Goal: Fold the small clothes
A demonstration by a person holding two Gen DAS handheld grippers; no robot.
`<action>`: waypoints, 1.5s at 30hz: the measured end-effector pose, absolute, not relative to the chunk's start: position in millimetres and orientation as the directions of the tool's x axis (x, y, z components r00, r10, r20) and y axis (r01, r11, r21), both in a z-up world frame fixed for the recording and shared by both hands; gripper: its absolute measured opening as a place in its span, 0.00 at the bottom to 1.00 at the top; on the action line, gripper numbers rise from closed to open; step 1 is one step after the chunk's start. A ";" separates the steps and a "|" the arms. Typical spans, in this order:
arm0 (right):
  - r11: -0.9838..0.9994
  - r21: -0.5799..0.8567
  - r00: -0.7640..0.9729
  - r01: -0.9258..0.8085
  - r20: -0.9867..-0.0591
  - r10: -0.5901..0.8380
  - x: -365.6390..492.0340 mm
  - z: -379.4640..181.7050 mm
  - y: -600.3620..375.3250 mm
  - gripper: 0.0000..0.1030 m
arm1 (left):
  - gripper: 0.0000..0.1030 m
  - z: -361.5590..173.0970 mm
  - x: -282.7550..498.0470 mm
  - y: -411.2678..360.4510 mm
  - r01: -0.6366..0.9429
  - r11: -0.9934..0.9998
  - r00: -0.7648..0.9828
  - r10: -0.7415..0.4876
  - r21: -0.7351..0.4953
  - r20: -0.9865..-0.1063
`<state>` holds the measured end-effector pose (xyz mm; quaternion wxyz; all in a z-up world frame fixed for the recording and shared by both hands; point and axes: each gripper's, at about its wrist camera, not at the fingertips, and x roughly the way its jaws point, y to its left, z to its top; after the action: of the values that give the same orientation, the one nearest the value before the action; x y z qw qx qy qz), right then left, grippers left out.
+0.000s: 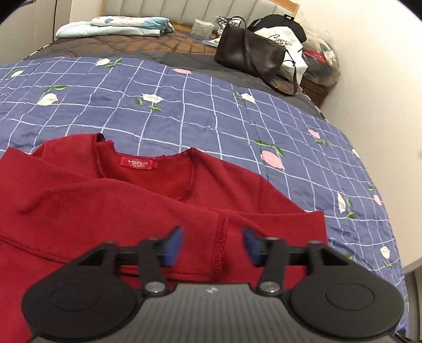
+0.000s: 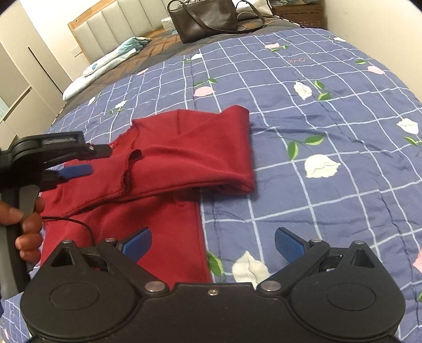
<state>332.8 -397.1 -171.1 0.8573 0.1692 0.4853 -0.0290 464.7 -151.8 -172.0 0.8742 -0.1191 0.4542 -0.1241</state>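
Note:
A dark red long-sleeved top [image 1: 110, 200] lies on the blue checked quilt [image 1: 211, 105], neck opening and red label facing up. One sleeve is folded across the body [image 2: 190, 147]. My left gripper [image 1: 213, 244] hovers open over a stitched seam of the top, nothing between its blue pads. In the right wrist view the left gripper [image 2: 87, 168] is seen from the side at the far left, held by a hand [image 2: 29, 227]. My right gripper [image 2: 213, 242] is wide open above the top's straight side edge [image 2: 200, 232], one pad over red fabric, the other over quilt.
A black handbag [image 1: 248, 54] sits at the far end of the bed, with a white shopping bag [image 1: 287, 44] behind it. Folded light blue bedding [image 1: 113, 25] lies by the padded headboard [image 2: 113, 26]. A wall runs along the bed's right side.

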 end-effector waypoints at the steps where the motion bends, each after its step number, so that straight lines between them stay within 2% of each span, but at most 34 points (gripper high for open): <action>1: 0.940 0.268 0.529 0.210 -0.840 0.121 335.4 -171.8 -395.1 0.97 | 0.70 -169.2 463.1 -146.3 0.106 0.940 0.563 -0.325 -0.324 -0.760; 6: 0.935 0.317 0.547 0.161 -0.817 0.182 360.5 -174.1 -373.7 0.93 | 0.83 -161.9 462.5 -94.5 -0.008 0.953 0.590 -0.240 -0.303 -0.771; 12: 0.938 0.340 0.563 0.066 -0.789 0.246 406.7 -176.2 -331.9 0.83 | 0.86 -174.2 465.0 14.4 -0.280 0.931 0.591 -0.023 -0.232 -0.806; 16: 0.939 0.342 0.558 0.031 -0.785 0.268 435.8 -184.4 -308.8 0.75 | 0.87 -187.9 467.9 84.7 -0.413 0.881 0.577 0.060 -0.228 -0.815; 19: 0.937 0.348 0.552 0.020 -0.785 0.280 454.7 -192.3 -294.3 0.67 | 0.87 -206.6 477.7 127.4 -0.467 0.837 0.556 0.028 -0.285 -0.831; 23: 0.934 0.358 0.539 0.014 -0.789 0.294 474.2 -201.9 -280.0 0.59 | 0.86 -232.1 494.8 162.8 -0.491 0.767 0.537 -0.107 -0.413 -0.837; 25: 0.935 0.356 0.531 0.017 -0.795 0.293 481.1 -206.1 -273.9 0.57 | 0.82 -243.3 499.8 169.2 -0.467 0.748 0.534 -0.186 -0.472 -0.824; 26: 0.935 0.355 0.527 0.021 -0.799 0.291 483.3 -207.9 -271.7 0.52 | 0.74 -247.0 502.9 169.5 -0.452 0.751 0.525 -0.213 -0.482 -0.824; 27: 0.935 0.353 0.521 0.023 -0.803 0.290 485.8 -209.7 -269.1 0.44 | 0.58 -248.5 503.6 166.2 -0.436 0.759 0.515 -0.229 -0.483 -0.826; 28: 0.938 0.345 0.515 0.022 -0.808 0.285 487.5 -211.2 -267.0 0.40 | 0.46 -249.6 505.7 163.8 -0.416 0.772 0.507 -0.242 -0.481 -0.827; 29: 0.945 0.328 0.512 0.019 -0.815 0.272 488.6 -212.1 -264.0 0.31 | 0.25 -248.5 505.7 159.6 -0.401 0.790 0.497 -0.237 -0.464 -0.835; 30: 0.952 0.306 0.512 0.008 -0.819 0.259 489.3 -211.7 -260.3 0.19 | 0.18 -245.3 504.2 155.2 -0.390 0.805 0.503 -0.219 -0.446 -0.836; 31: 0.956 0.293 0.512 -0.004 -0.821 0.253 489.1 -211.1 -257.8 0.13 | 0.16 -240.5 500.3 152.5 -0.380 0.811 0.526 -0.207 -0.446 -0.825; 35: 0.960 0.276 0.520 -0.052 -0.813 0.262 487.1 -203.1 -247.8 0.07 | 0.13 -214.2 476.6 147.3 -0.350 0.822 0.633 -0.146 -0.449 -0.761; 39: 0.971 0.230 0.494 -0.063 -0.839 0.230 491.6 -206.1 -238.1 0.06 | 0.12 -216.4 471.9 147.2 -0.359 0.840 0.629 -0.104 -0.407 -0.770; 42: 0.976 0.214 0.442 -0.026 -0.873 0.204 495.4 -220.3 -238.9 0.05 | 0.12 -236.3 479.4 158.6 -0.431 0.803 0.596 -0.088 -0.411 -0.798; 45: 0.976 0.216 0.453 -0.029 -0.868 0.205 490.9 -220.7 -239.2 0.07 | 0.12 -239.6 482.0 161.1 -0.437 0.800 0.595 -0.085 -0.411 -0.799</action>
<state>490.9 -239.2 -220.7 0.8480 0.0852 0.5186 0.0690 482.0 161.1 -239.6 0.8417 -0.2984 0.4377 0.1045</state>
